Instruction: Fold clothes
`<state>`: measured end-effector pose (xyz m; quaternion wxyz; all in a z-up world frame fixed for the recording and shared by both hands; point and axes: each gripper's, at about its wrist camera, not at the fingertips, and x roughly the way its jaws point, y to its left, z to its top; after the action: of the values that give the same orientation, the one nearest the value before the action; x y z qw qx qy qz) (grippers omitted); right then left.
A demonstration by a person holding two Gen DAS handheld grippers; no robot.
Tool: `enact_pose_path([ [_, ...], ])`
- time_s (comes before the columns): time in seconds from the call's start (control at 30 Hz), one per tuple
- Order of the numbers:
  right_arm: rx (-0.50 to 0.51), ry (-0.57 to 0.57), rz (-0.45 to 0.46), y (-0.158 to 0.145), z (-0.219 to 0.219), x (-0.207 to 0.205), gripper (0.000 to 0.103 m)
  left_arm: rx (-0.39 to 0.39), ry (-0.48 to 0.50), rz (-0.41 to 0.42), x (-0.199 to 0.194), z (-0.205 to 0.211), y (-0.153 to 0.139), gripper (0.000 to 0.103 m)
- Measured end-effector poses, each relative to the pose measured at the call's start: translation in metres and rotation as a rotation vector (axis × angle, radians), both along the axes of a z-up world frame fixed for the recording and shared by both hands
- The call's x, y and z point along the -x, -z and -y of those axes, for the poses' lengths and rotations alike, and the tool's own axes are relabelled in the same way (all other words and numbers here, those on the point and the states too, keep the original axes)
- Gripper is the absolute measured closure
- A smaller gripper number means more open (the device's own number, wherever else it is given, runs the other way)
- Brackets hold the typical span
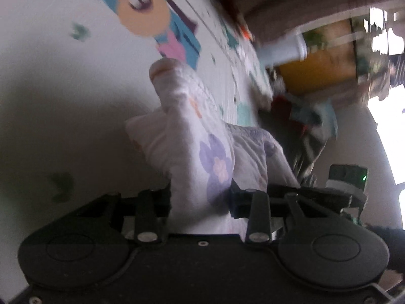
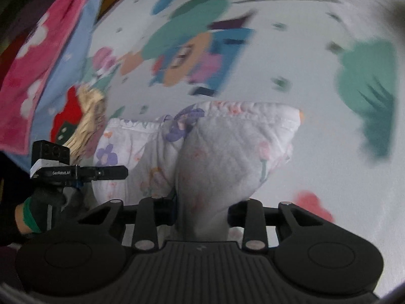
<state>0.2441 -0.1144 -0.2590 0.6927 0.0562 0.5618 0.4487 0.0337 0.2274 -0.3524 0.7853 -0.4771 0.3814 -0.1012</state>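
A cartoon-printed sheet (image 2: pixel 291 58) spreads ahead of the tool. A pink towel (image 2: pixel 27 76) lies far left; a yellow box (image 1: pixel 326 58) sits ahead, blurred.

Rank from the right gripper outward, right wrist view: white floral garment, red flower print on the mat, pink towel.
1. white floral garment: pinched in the right gripper.
2. red flower print: on the mat, low right.
3. pink towel: far upper left.

Smeared by motion beyond the white floral-print cotton garment (image 1: pixel 210 152): colourful cartoon-printed play mat (image 2: pixel 192 50). Cut off left of that garment: pink flowered towel (image 2: pixel 27 76). Fingertips buried in cloth.
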Motion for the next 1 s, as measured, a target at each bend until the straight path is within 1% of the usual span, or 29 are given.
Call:
enact_pose_path([
  [0.13, -0.034, -0.109, 0.021, -0.018, -0.056, -0.002, 0.068, 0.026, -0.143, 0.053, 0.047, -0.038, -0.015, 0.067],
  [0.3, -0.096, -0.235, 0.062, -0.039, -0.145, -0.003, 0.068, 0.030, -0.326, 0.122, 0.107, -0.088, -0.034, 0.067],
  [0.37, -0.117, -0.270, 0.068, -0.045, -0.184, -0.003, 0.068, 0.002, -0.379, 0.146, 0.125, -0.107, -0.045, 0.067],
  [0.47, -0.168, -0.320, 0.104, -0.059, -0.244, 0.001, 0.069, -0.053, -0.451, 0.183, 0.150, -0.140, -0.065, 0.067],
  [0.53, -0.220, -0.345, 0.119, -0.072, -0.281, 0.006, 0.069, -0.081, -0.509, 0.218, 0.168, -0.164, -0.081, 0.067],
  [0.67, -0.301, -0.391, 0.151, -0.100, -0.358, 0.018, 0.069, -0.101, -0.641, 0.291, 0.202, -0.208, -0.105, 0.067],
  [0.77, -0.319, -0.435, 0.193, -0.116, -0.416, 0.028, 0.069, -0.092, -0.748, 0.325, 0.224, -0.239, -0.113, 0.067],
  [0.93, -0.339, -0.464, 0.205, -0.128, -0.501, 0.039, 0.069, -0.081, -0.879, 0.366, 0.251, -0.271, -0.116, 0.067],
  [1.0, -0.341, -0.473, 0.199, -0.128, -0.528, 0.043, 0.069, -0.052, -0.926, 0.383, 0.258, -0.279, -0.113, 0.067],
])
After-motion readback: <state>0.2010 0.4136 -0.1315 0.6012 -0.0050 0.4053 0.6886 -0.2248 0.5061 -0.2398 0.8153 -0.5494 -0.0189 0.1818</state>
